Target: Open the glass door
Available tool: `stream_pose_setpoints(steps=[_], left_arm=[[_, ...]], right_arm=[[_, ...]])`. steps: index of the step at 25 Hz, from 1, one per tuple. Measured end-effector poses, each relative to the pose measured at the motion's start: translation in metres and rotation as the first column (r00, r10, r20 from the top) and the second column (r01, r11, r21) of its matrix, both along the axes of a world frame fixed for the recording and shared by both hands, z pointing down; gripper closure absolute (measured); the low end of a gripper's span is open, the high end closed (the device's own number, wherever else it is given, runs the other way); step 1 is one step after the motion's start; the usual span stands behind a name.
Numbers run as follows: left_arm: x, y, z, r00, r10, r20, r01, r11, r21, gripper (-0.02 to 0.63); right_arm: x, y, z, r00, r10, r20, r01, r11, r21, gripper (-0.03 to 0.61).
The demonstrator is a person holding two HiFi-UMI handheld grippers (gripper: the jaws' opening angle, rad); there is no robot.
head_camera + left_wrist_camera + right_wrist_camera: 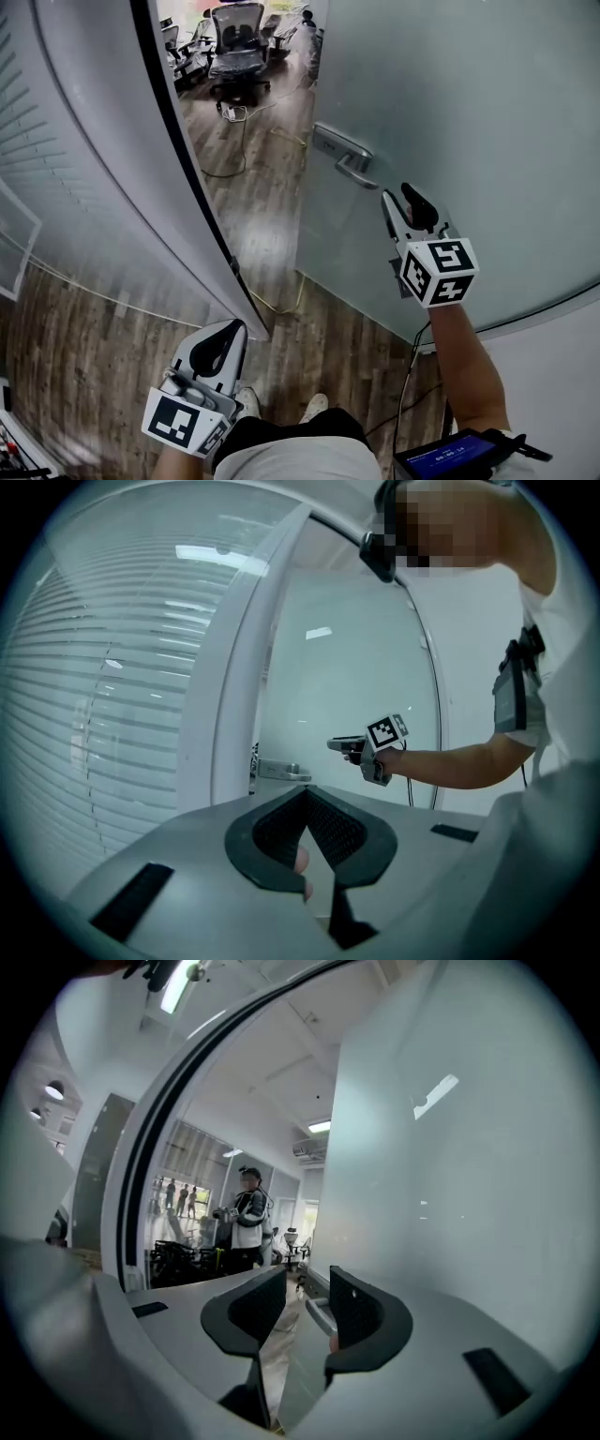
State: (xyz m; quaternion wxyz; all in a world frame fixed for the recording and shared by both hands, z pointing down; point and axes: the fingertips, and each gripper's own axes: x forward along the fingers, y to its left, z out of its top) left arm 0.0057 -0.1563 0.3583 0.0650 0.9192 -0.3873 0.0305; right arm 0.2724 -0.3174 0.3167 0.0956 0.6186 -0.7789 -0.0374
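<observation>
The frosted glass door point(450, 112) stands ajar at the right of the head view, and its metal lever handle point(345, 159) sits near its free edge. My right gripper point(397, 199) is open just below and right of the handle, apart from it. In the right gripper view the handle point(319, 1313) shows ahead through the gap between the jaws of the right gripper point(307, 1288). My left gripper point(225, 328) hangs low by the door frame, shut and empty. The left gripper view shows the left gripper point(306, 797), the handle point(279, 771) and the right gripper point(339, 745) beside it.
A white curved frame and glass wall with blinds point(122, 169) bound the doorway on the left. Beyond the gap are wood floor, office chairs point(236, 42) and a loose cable point(281, 300). A person point(247, 1222) stands inside the room. My feet point(314, 408) are at the threshold.
</observation>
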Motion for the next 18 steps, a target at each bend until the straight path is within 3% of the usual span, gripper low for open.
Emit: stream_pose_setpoints(steps=[5, 11, 18], left_arm=[[-0.002, 0.003, -0.005, 0.994, 0.107, -0.007, -0.107, 0.994, 0.022, 0.615], [-0.016, 0.014, -0.008, 0.975, 0.223, -0.014, -0.223, 0.974, 0.048, 0.615], [-0.05, 0.037, -0.01, 0.952, 0.305, -0.026, -0.304, 0.952, 0.036, 0.615]], right_arm=[[-0.026, 0.056, -0.04, 1.0, 0.013, -0.009, -0.012, 0.996, 0.084, 0.438], [-0.053, 0.123, -0.073, 0.996, 0.086, 0.036, -0.091, 0.981, 0.169, 0.504], [-0.088, 0.186, -0.083, 0.985, 0.162, 0.06, -0.171, 0.968, 0.184, 0.563]])
